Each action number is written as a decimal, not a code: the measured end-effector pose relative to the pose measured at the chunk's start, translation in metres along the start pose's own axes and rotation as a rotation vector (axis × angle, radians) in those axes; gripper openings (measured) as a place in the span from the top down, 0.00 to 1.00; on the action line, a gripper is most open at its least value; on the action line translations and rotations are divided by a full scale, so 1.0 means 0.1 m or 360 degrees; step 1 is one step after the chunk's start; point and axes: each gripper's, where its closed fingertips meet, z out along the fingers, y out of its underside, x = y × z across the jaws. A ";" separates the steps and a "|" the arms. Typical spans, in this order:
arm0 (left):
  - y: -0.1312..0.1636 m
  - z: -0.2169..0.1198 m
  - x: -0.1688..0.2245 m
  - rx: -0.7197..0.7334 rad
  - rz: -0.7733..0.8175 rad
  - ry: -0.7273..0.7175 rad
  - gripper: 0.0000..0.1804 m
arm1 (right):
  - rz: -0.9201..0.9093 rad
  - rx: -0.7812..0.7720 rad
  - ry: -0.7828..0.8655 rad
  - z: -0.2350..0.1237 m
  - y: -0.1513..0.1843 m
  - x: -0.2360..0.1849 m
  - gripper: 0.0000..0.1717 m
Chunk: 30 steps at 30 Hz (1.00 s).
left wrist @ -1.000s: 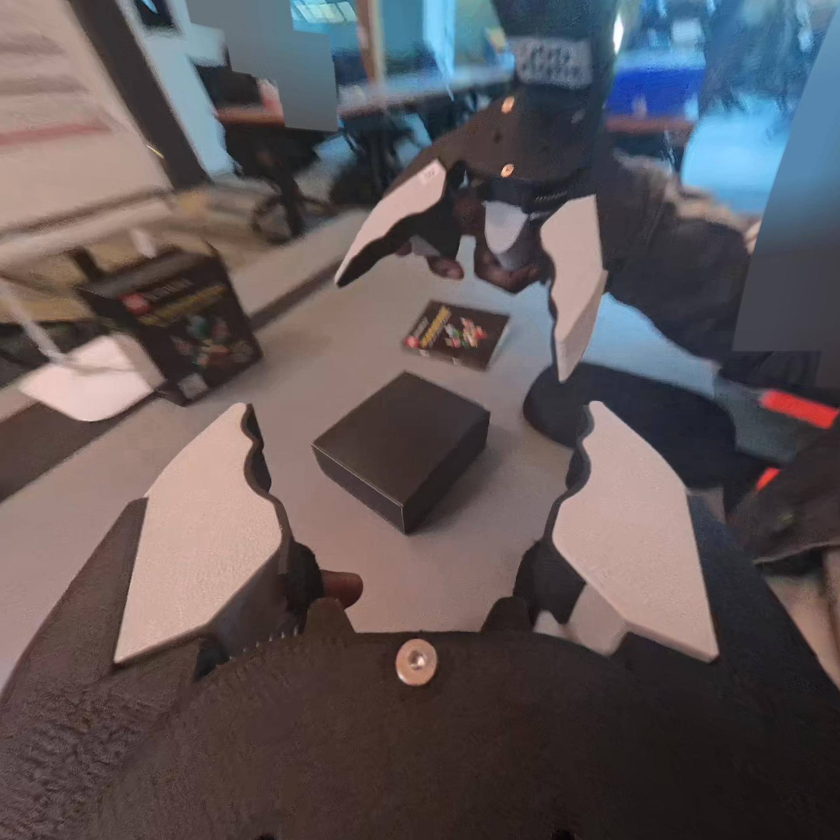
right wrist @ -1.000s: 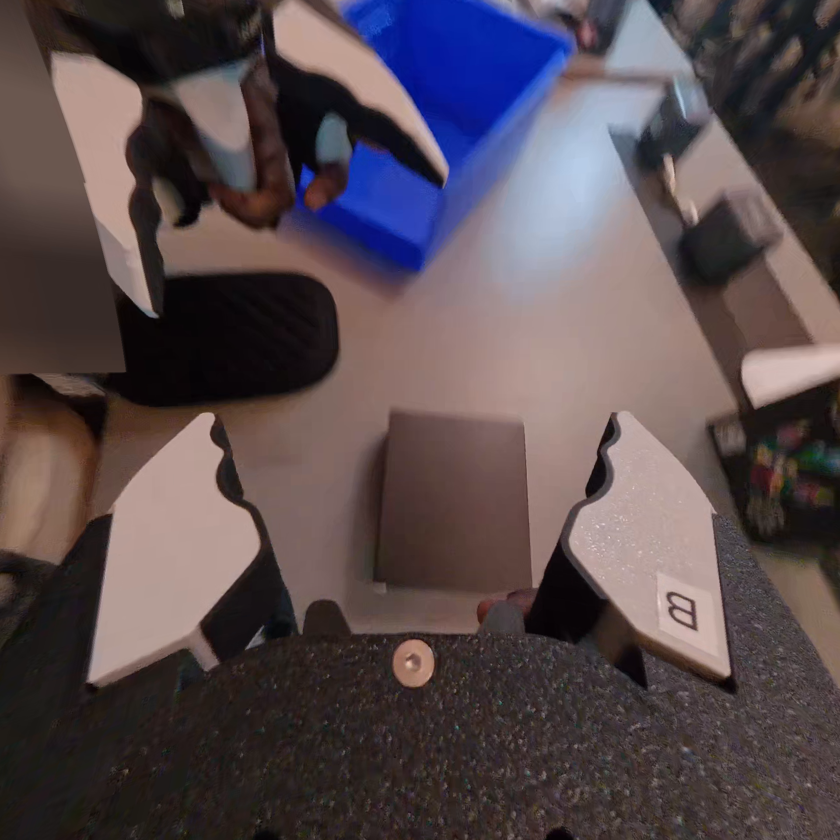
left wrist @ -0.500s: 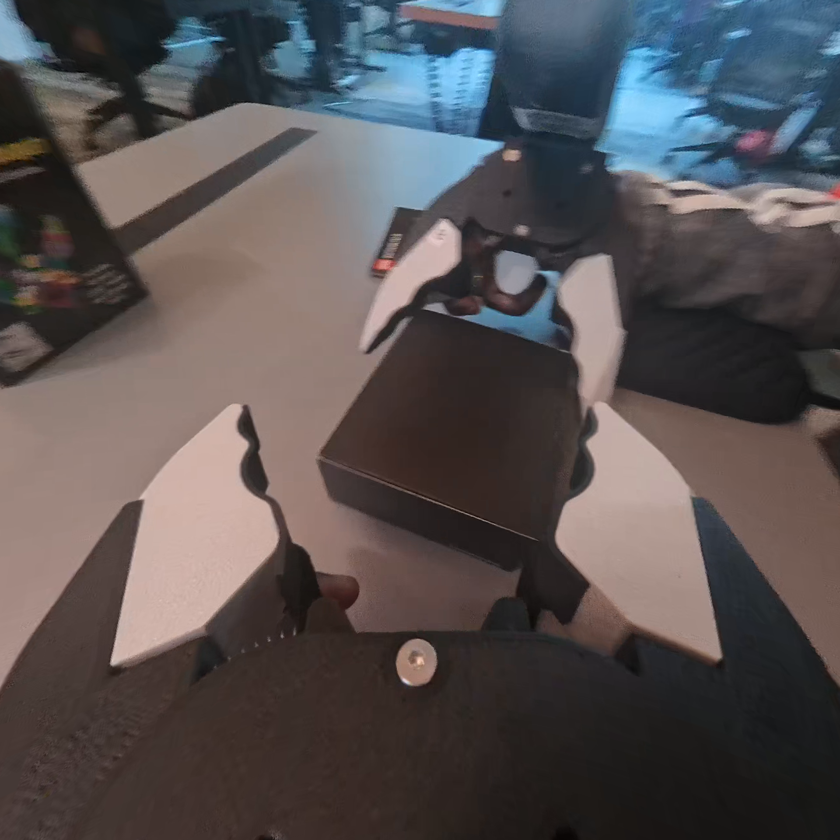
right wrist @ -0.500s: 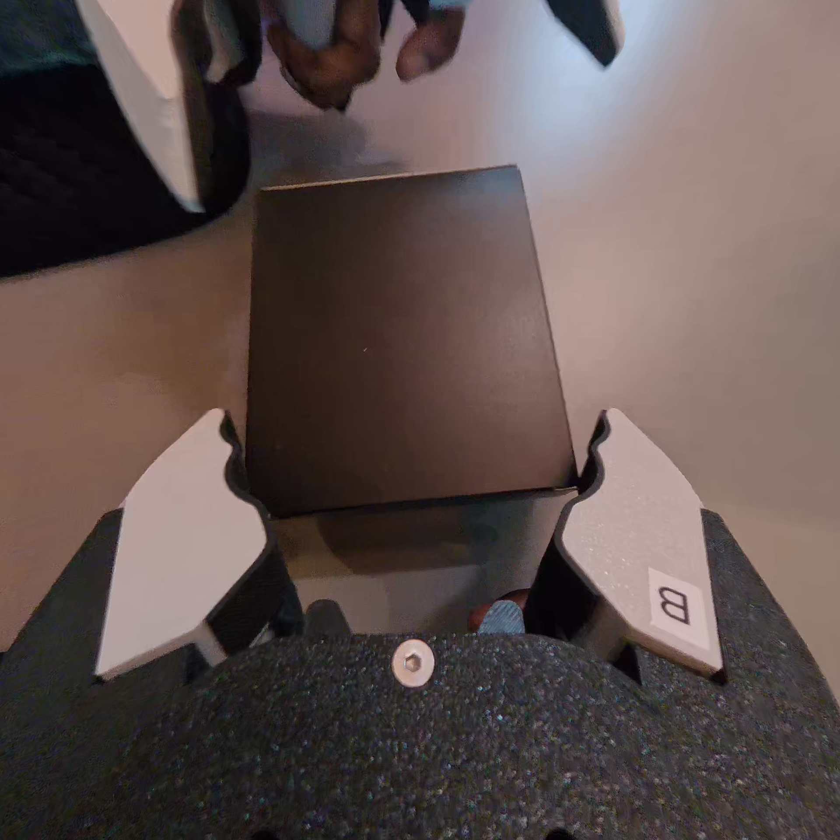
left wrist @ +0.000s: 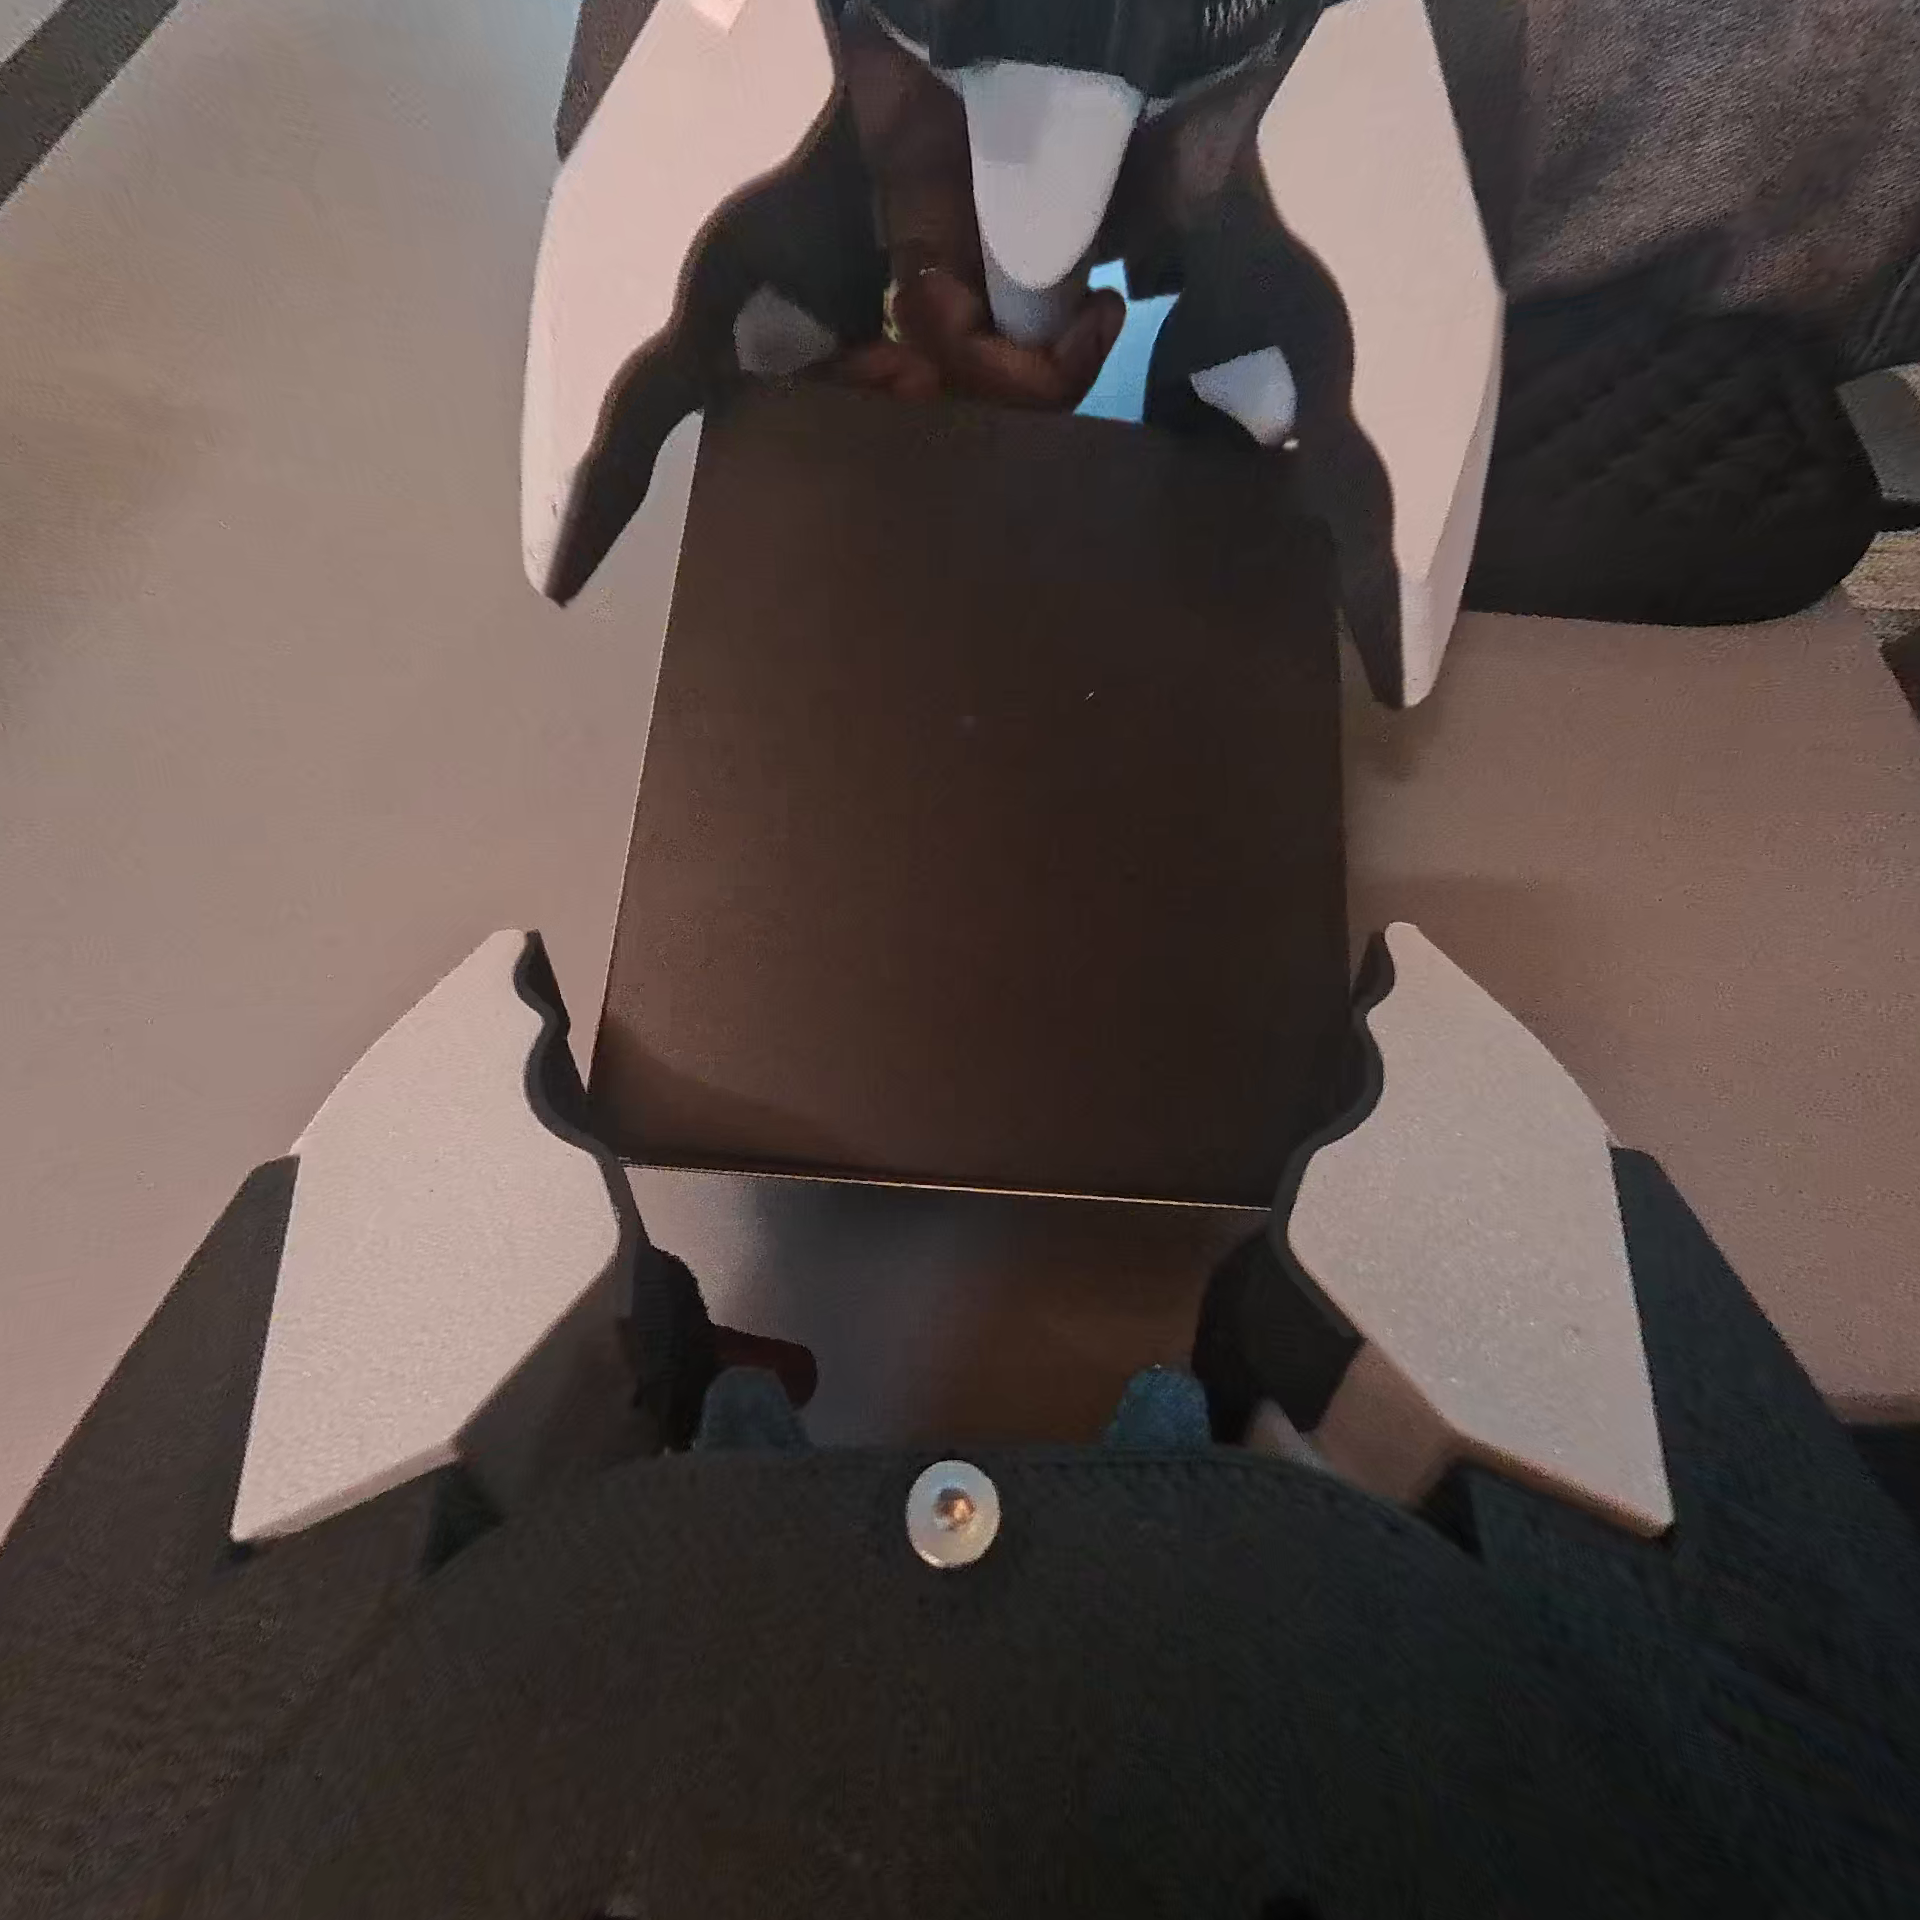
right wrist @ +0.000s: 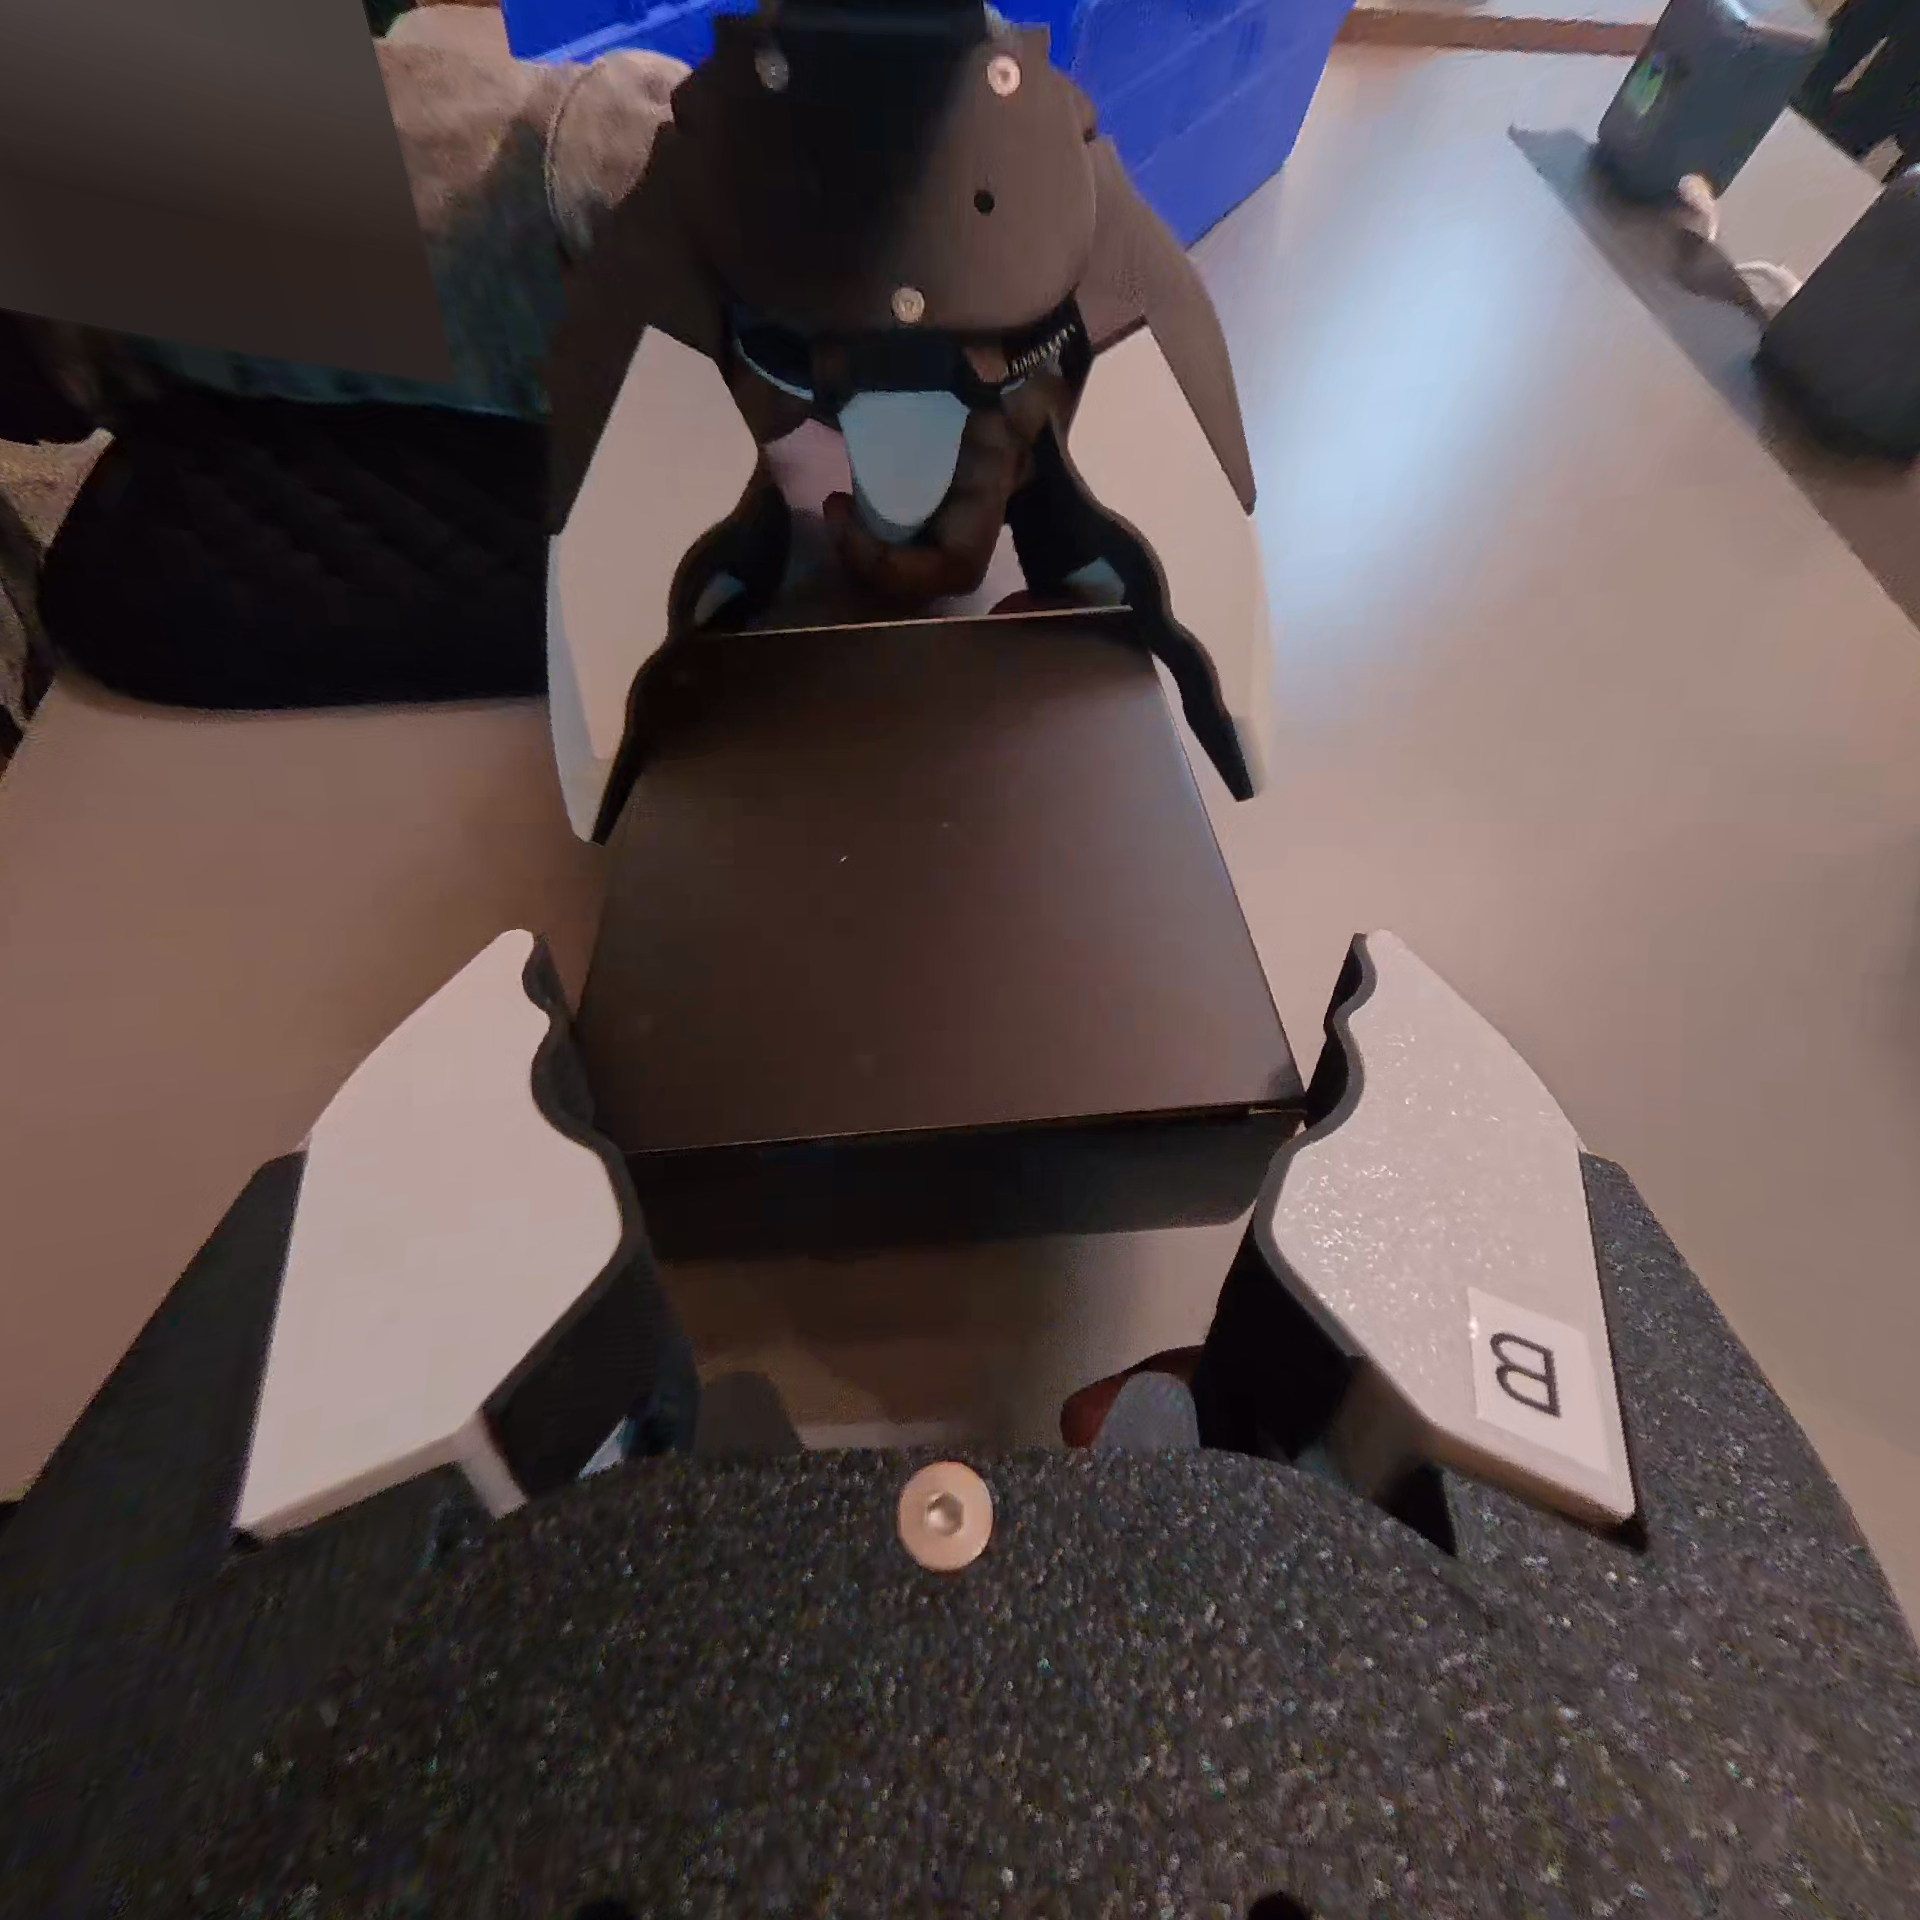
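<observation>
An indoor workspace, likely an office or lab: a wide, plain grey tabletop [right wrist: 1558,727] with a blue plastic storage bin [right wrist: 1195,94] at its far end, a black quilted cushion [right wrist: 291,551], and dark printed boxes [right wrist: 1704,94] along one edge.

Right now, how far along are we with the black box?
Done: the left hand-held gripper and the right hand-held gripper straddle opposite ends of the black box. In hand: their pads sit at its sides; whether they press is unclear. Left: the box rests flat on the grey table, not lifted.
</observation>
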 end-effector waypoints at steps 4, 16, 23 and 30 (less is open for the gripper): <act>0.00 0.00 0.00 0.0012 0.0019 -0.0001 0.23 | -0.0013 0.0028 0.0016 -0.01 -0.03 -0.01 0.21; 0.12 -0.01 0.00 -0.0306 0.0223 -0.0144 0.24 | 0.0132 -0.0052 0.0018 0.08 0.02 0.01 0.22; 0.10 -0.05 0.01 -0.0108 0.0185 -0.0046 0.25 | 0.0116 0.0055 -0.0052 -0.15 -0.03 -0.03 0.30; 0.08 -0.06 -0.05 -0.0038 0.0123 -0.0069 0.25 | 0.0190 -0.0131 -0.0042 -0.08 0.24 0.00 0.15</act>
